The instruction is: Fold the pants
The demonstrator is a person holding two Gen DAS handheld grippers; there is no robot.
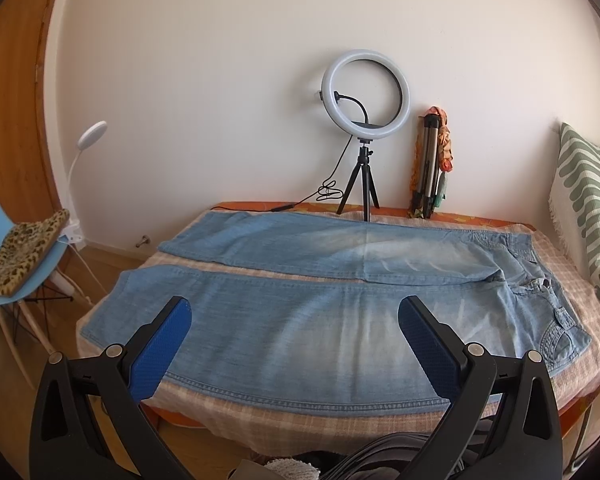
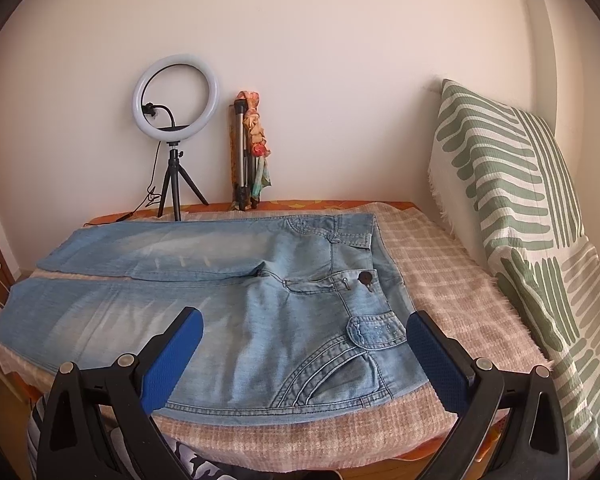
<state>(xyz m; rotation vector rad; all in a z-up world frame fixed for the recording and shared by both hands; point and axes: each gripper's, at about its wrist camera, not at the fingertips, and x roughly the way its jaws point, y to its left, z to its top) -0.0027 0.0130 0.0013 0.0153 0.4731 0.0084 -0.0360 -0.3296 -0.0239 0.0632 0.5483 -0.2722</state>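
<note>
Light blue jeans (image 1: 300, 320) lie flat on a checked blanket on the bed, legs spread apart and pointing left, waist to the right. In the right wrist view the jeans (image 2: 260, 320) show their waistband, button and front pocket. My left gripper (image 1: 294, 316) is open and empty, held above the near leg at the bed's front edge. My right gripper (image 2: 305, 328) is open and empty, held above the hip and pocket area near the front edge. Neither touches the cloth.
A ring light on a small tripod (image 1: 365, 96) and a folded tripod (image 1: 430, 168) stand at the wall behind the bed. A green-striped pillow (image 2: 520, 208) leans at the right. A blue chair with a leopard cushion (image 1: 20, 252) stands left.
</note>
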